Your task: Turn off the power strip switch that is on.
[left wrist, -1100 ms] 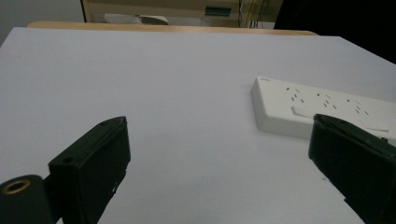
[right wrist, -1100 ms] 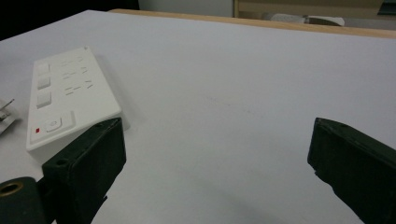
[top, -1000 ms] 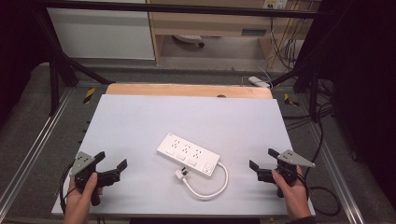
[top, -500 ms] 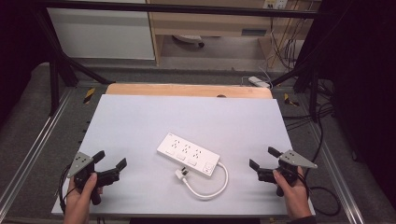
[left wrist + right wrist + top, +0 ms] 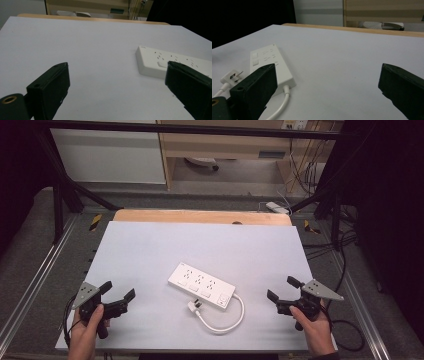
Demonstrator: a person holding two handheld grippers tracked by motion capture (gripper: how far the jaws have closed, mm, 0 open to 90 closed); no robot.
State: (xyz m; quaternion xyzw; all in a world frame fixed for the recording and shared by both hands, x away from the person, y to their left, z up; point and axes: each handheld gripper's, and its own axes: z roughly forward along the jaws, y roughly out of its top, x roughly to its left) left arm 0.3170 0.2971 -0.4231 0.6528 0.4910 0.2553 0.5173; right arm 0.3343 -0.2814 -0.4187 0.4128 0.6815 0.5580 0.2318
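High view: white plastic power strip (image 5: 201, 287), rectangular, smooth, lies between left gripper (image 5: 119, 297) and right gripper (image 5: 281, 293), its cord (image 5: 227, 322) looped. Matte pale table (image 5: 150, 250); bare surface beyond both.

Left gripper view: jaws wide apart, empty; strip ahead, near right jaw.

Right gripper view: jaws spread, empty; strip and plug (image 5: 231, 76) beyond left jaw.

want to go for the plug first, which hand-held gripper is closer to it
The right hand-held gripper. The plug lies at the power strip's near side, its cord looping towards that gripper; the left hand-held gripper sits farther off.
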